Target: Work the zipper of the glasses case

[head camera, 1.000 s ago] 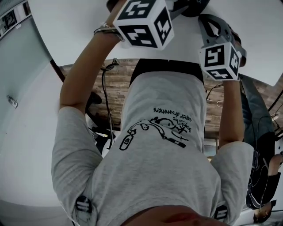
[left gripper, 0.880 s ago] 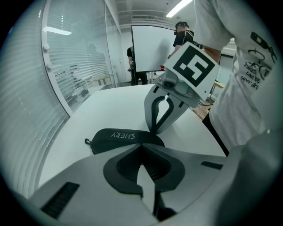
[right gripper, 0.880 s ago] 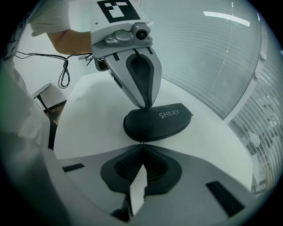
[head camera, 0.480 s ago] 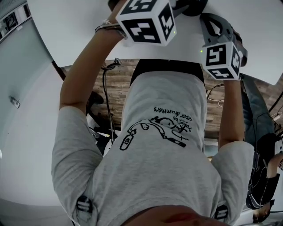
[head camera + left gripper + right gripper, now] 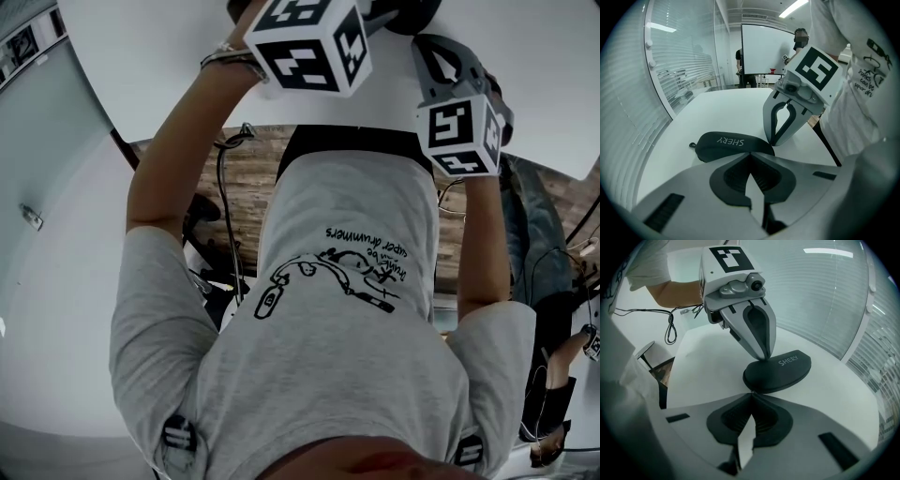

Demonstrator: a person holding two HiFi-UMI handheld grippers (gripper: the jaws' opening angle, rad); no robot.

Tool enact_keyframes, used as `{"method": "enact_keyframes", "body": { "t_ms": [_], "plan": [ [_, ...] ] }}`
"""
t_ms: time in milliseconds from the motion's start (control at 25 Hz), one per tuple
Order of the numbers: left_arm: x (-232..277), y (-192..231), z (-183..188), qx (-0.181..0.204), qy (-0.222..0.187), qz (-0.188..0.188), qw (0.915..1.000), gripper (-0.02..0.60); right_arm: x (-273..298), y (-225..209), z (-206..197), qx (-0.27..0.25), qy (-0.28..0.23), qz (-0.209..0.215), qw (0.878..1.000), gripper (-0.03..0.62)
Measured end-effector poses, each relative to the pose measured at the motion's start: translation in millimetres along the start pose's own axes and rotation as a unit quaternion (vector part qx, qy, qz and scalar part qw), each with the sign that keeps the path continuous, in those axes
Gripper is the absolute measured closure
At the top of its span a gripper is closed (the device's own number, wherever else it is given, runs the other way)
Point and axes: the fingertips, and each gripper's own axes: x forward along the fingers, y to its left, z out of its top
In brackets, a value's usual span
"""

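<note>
A black glasses case [image 5: 726, 143] printed SHERY lies flat on the white table [image 5: 717, 110]; the right gripper view shows this glasses case [image 5: 780, 371] too. It looks zipped, with a small loop [image 5: 692, 145] at its far end. My left gripper [image 5: 750, 154] is shut, its tips against the case's long edge. My right gripper [image 5: 752, 392] is also shut, its tips at the case's rounded end by the seam. Whether either pinches anything there is hidden. In the head view only the two marker cubes [image 5: 305, 42] [image 5: 461, 131] show.
The table's edge and a dark leg [image 5: 827, 143] lie close to the right of the case. A glass wall with blinds [image 5: 679, 70] runs along the far side. People stand by a whiteboard [image 5: 764, 49] at the back. A cable [image 5: 670, 329] hangs beyond the table.
The right gripper's cube has tilted slightly towards the left one. The left gripper's cube has kept still.
</note>
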Motion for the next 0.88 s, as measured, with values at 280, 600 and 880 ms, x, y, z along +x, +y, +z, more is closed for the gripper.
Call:
{"method": "enact_keyframes", "body": {
  "t_ms": [280, 600, 880],
  "plan": [
    [-2, 1, 4, 0.001, -0.004, 0.004, 1.0, 0.56, 3, 14, 12, 0.028, -0.011, 0.011, 0.999, 0.588],
    [-1, 6, 8, -0.001, -0.008, 0.012, 0.9999, 0.56, 8, 15, 22, 0.068, -0.019, -0.006, 0.997, 0.586],
    [7, 12, 24, -0.016, -0.042, 0.037, 0.9983, 0.56, 3, 5, 11, 0.058, -0.02, -0.032, 0.998, 0.558]
  ]
}}
